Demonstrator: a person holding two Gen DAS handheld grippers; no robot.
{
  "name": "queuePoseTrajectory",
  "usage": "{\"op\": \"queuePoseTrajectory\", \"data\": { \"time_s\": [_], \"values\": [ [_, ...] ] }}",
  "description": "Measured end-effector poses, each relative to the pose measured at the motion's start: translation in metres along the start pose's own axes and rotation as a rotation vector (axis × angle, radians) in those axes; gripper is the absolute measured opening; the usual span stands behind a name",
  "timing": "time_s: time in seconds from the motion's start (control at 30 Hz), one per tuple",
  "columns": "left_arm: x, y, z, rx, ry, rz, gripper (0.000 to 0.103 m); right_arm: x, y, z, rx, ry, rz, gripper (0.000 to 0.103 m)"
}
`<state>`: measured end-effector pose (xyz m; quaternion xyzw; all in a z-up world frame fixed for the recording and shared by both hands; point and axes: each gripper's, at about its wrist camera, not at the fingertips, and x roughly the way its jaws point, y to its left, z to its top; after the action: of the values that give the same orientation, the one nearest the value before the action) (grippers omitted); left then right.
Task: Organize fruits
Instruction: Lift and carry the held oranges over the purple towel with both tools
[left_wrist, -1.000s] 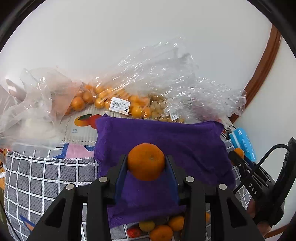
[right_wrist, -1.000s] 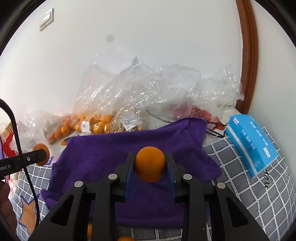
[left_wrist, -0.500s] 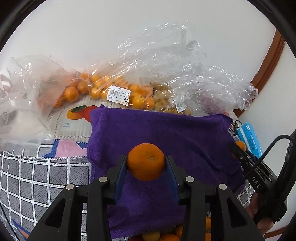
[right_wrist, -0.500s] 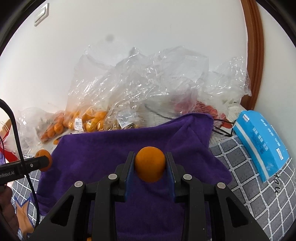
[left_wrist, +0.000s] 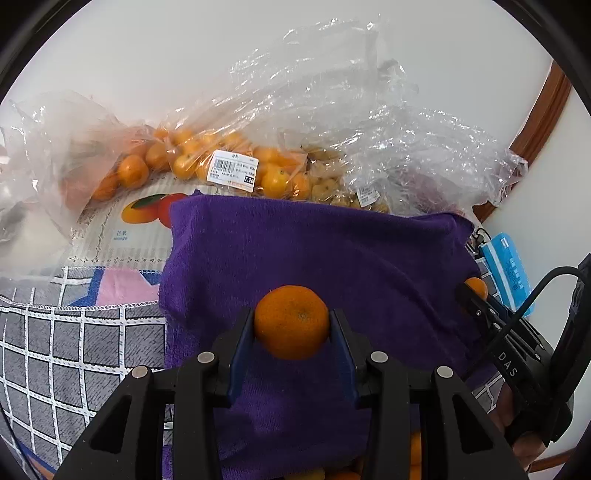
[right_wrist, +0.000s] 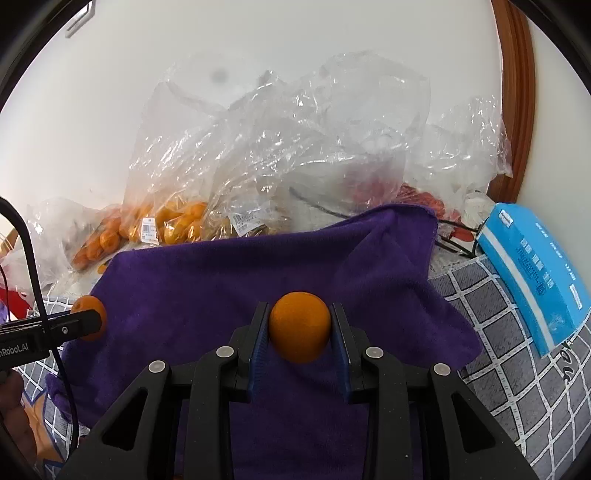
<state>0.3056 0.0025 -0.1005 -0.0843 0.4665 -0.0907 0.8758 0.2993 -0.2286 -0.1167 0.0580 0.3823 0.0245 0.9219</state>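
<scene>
My left gripper (left_wrist: 291, 325) is shut on a mandarin (left_wrist: 291, 320), held over a purple towel (left_wrist: 314, 251). My right gripper (right_wrist: 300, 328) is shut on a smaller orange fruit (right_wrist: 300, 326) above the same purple towel (right_wrist: 258, 280). Each gripper shows in the other's view: the right one (left_wrist: 476, 291) at the right edge with its fruit tip, the left one (right_wrist: 88, 317) at the left edge with its mandarin. Loose orange fruits (left_wrist: 415, 450) peek out below the towel's near edge.
Clear plastic bags of mandarins (left_wrist: 207, 162) and other fruit (right_wrist: 173, 221) pile against the white wall behind the towel. A blue tissue pack (right_wrist: 535, 273) lies at the right on a grey checked cloth (left_wrist: 74, 343). A brown door frame (right_wrist: 517, 92) rises at the right.
Both grippers have sunk toward the towel while keeping their fruits; the bags and towel now sit higher and larger in both views.
</scene>
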Motion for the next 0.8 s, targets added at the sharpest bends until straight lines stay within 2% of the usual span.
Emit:
{"op": "queuePoseTrajectory", "data": {
  "time_s": [0.8],
  "values": [
    [0.030, 0.002, -0.008, 0.002, 0.080, 0.038, 0.039, 0.019, 0.006, -0.011, -0.019, 0.066, -0.003, 0.032]
  ]
}}
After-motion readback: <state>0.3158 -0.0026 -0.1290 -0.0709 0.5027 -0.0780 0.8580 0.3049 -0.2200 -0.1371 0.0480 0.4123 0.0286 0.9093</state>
